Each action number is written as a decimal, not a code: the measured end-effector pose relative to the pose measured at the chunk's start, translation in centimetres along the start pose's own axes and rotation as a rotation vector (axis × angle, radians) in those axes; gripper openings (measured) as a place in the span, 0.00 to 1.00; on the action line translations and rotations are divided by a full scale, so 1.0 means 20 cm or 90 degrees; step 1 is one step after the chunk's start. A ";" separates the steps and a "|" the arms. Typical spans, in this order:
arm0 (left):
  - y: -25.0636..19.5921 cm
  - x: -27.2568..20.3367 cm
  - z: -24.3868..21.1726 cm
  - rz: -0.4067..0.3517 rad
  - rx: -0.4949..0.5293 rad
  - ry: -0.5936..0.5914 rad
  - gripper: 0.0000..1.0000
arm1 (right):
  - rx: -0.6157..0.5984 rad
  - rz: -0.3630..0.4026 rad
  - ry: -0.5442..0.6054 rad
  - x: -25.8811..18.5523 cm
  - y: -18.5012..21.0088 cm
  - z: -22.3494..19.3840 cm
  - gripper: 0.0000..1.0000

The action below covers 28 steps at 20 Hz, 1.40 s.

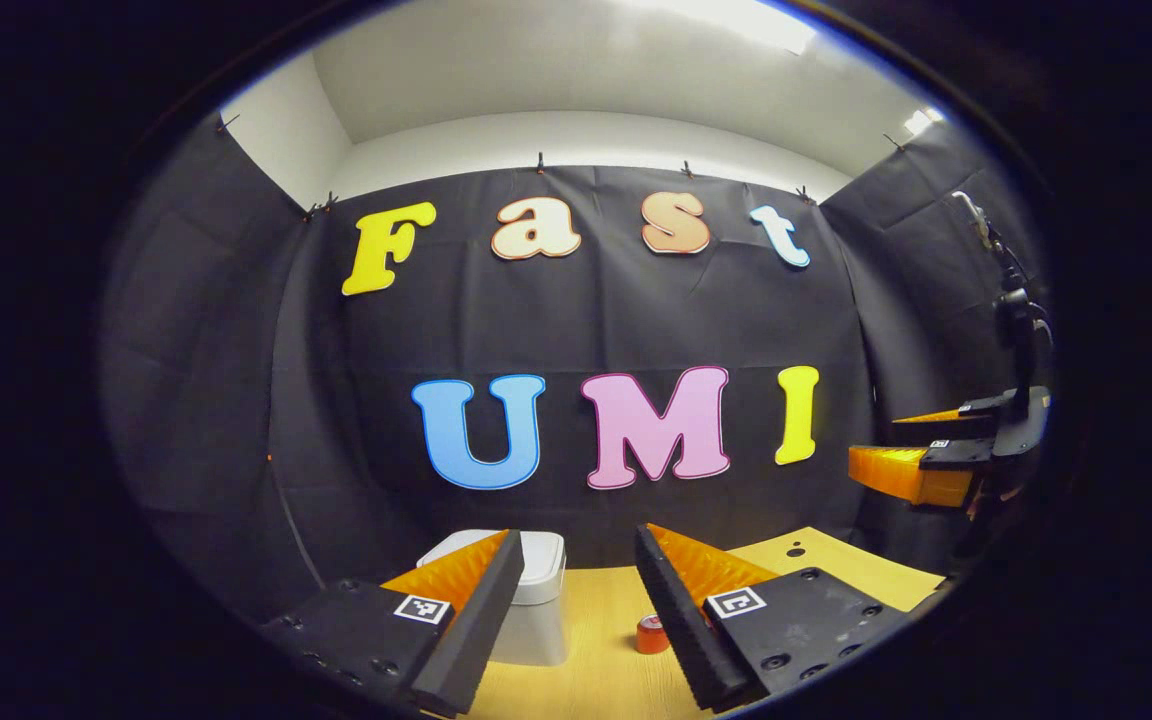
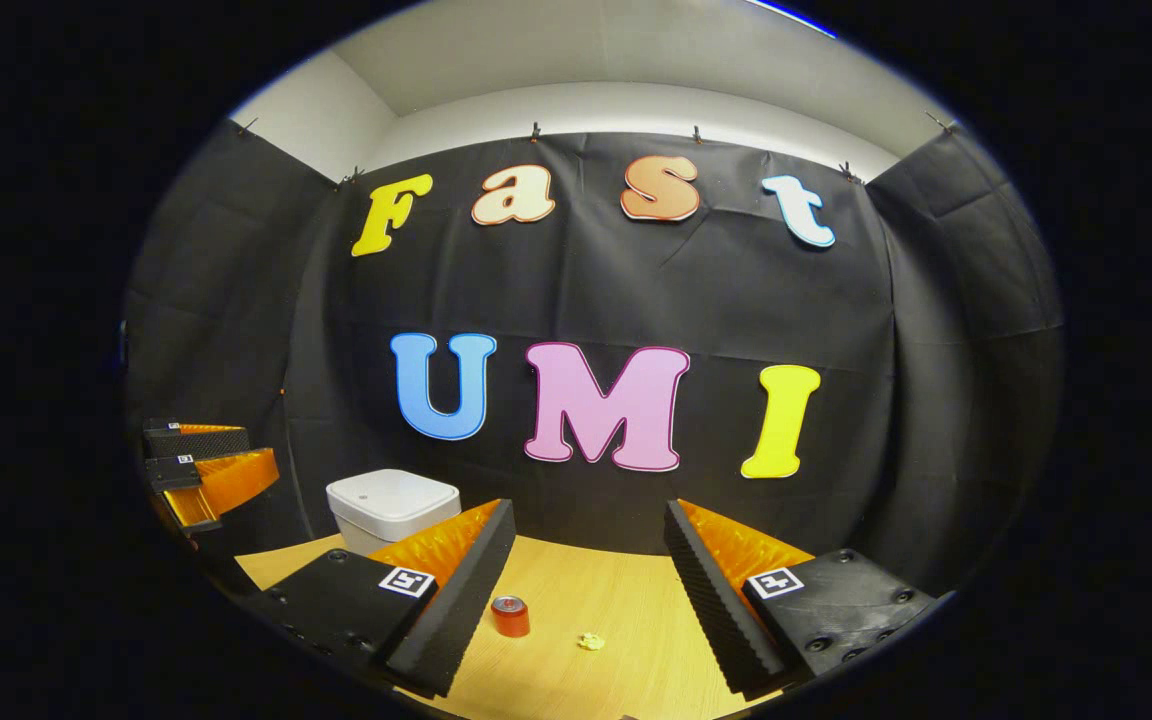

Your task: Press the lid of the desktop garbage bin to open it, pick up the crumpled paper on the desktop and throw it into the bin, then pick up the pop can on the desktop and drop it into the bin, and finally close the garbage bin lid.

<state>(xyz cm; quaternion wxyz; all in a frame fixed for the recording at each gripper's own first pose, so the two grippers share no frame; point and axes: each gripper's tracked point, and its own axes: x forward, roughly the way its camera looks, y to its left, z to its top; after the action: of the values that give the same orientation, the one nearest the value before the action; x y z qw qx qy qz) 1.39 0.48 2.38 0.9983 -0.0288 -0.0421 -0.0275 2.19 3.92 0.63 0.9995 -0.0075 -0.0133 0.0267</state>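
A white bin (image 2: 391, 508) with its lid down stands at the back left of the wooden table (image 2: 576, 680); in the left gripper view the bin (image 1: 541, 610) is partly behind my left finger. A red pop can (image 2: 510, 616) stands upright mid-table, and a small yellow crumpled paper (image 2: 591, 641) lies just right of it. The can (image 1: 650, 634) also peeks out beside my finger in the left gripper view. My left gripper (image 1: 576, 615) is open and held above the table. My right gripper (image 2: 586, 600) is open too, empty, above the can and paper.
The other gripper (image 1: 921, 460) hangs in the air at the right of the left gripper view, and the left one (image 2: 201, 470) shows at the left edge of the right gripper view. Black cloth walls close the table's back and sides.
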 end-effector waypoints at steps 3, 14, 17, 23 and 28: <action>0.08 0.03 -0.04 0.006 -0.023 0.012 0.71 | -0.002 -0.013 -0.001 -0.02 -0.03 -0.01 0.97; 0.45 0.69 -0.35 -0.048 -0.059 0.155 0.06 | -0.042 -0.030 0.012 0.03 -0.27 -0.04 0.97; 0.56 0.90 -0.46 -0.021 -0.046 0.208 0.05 | -0.034 -0.012 0.020 0.16 -0.32 -0.10 0.97; 0.68 1.09 -0.85 0.030 -0.042 0.343 0.06 | 0.032 -0.013 0.073 0.51 -0.42 -0.32 0.97; 0.76 1.11 -1.07 0.066 -0.027 0.446 0.06 | 0.040 -0.032 0.113 0.71 -0.54 -0.51 0.97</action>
<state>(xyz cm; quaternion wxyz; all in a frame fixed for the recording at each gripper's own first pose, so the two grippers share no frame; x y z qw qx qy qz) 26.13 13.14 -17.91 0.9515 -0.0402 0.3047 0.0138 17.31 -6.25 -9.00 0.9969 0.0221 0.0756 0.0009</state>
